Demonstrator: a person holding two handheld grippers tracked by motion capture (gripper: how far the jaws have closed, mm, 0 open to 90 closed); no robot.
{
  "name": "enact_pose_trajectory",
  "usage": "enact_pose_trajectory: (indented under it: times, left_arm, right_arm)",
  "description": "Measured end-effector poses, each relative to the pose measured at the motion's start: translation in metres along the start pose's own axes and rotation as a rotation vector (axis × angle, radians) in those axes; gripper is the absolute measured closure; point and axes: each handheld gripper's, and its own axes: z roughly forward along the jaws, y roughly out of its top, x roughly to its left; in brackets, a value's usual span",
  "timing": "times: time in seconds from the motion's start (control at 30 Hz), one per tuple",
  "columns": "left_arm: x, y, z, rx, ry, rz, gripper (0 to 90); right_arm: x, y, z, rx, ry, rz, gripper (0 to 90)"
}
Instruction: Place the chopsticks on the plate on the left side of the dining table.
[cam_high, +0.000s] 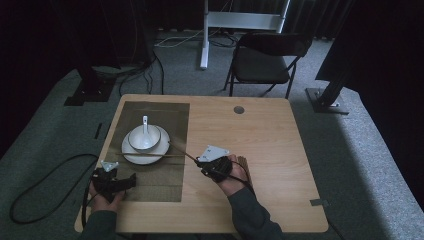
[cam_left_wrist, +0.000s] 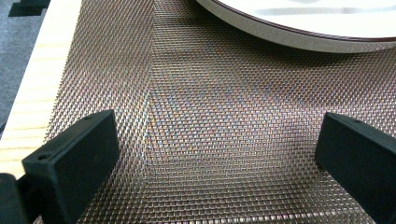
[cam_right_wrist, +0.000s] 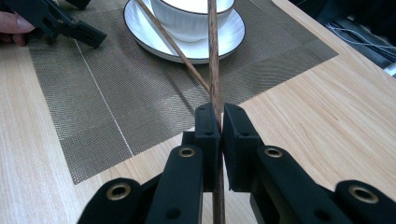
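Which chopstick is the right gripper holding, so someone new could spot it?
Start at the woven placemat on the wooden table, then the white plate on it. Two brown chopsticks cross near its rim: it is the chopstick pinched in the right gripper, while the other chopstick lies slanted, unheld.

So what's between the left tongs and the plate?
Only bare woven placemat lies between the open left tongs and the plate, seen in the left gripper view.

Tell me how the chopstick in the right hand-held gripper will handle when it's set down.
The chopstick looks like stiff wood, so it probably won't bend. Thin and round, it may roll or slide off the plate rim. The right hand-held gripper pinches one end only, so it might pivot.
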Motion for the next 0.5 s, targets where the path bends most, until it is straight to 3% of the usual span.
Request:
enact_pose_trajectory:
  times: [0.5]
  left_arm:
    - [0.0000, 0.0000, 0.0000, 0.001, 0.000, 0.000, 0.1]
  right_arm:
    - [0.0031, 0.0052, 0.0089, -0.004, 0.019, -0.014, 85.1]
